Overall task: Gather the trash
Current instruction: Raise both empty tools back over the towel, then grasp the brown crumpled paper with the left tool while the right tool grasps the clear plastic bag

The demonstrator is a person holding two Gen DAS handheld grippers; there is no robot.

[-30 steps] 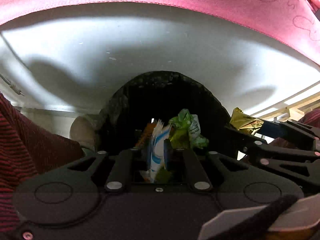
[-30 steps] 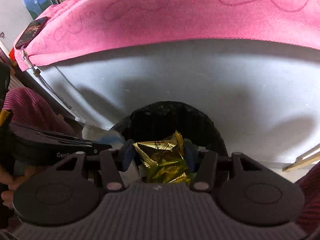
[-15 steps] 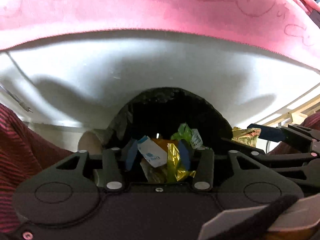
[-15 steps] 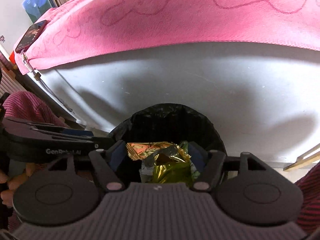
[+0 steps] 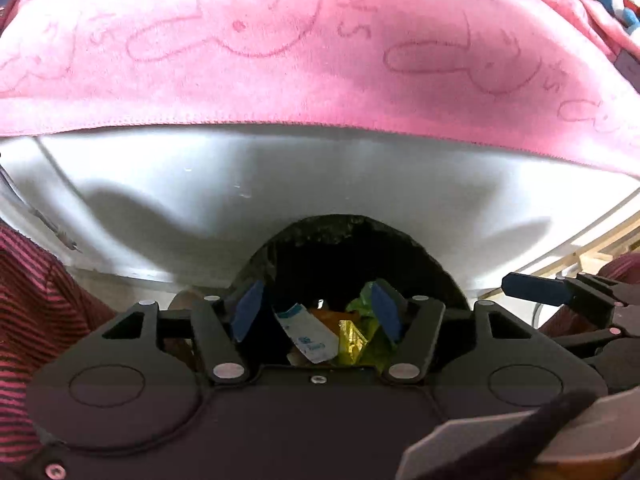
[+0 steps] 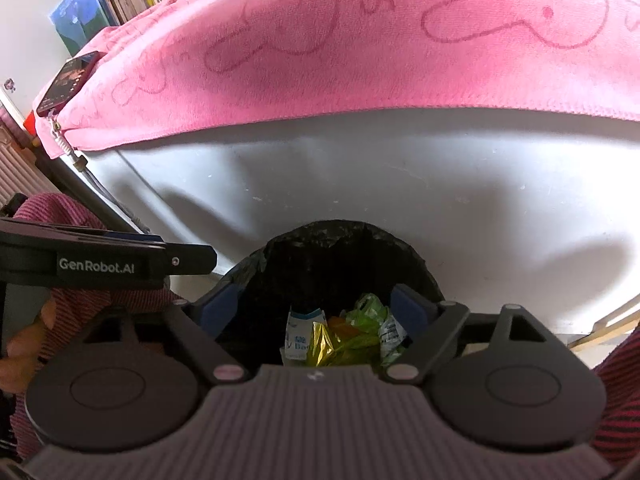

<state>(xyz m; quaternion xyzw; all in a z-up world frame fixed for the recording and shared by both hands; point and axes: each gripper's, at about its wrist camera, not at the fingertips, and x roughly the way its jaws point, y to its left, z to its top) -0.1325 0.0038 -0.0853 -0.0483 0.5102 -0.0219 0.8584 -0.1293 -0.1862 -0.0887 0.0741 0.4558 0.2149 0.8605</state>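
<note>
pink towel [image 6: 360, 52] draped over the white table [image 6: 360, 184] up at twelve o'clock, and below its edge sits the black-lined trash bin [image 6: 344, 248]. both grippers hang over its mouth to let go: left gripper [image 5: 316, 312] opening, nothing between the pads, right gripper [image 6: 320, 308] spreading wide, empty too. wrappers [image 6: 344, 336] lie inside. a phone [image 6: 68, 80] at ten o'clock, nothing blocking the bin.

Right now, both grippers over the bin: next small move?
Probably lift both clear. The left gripper and right gripper have jaws opening with nothing between them; the wrappers already lie in the bin.
</note>
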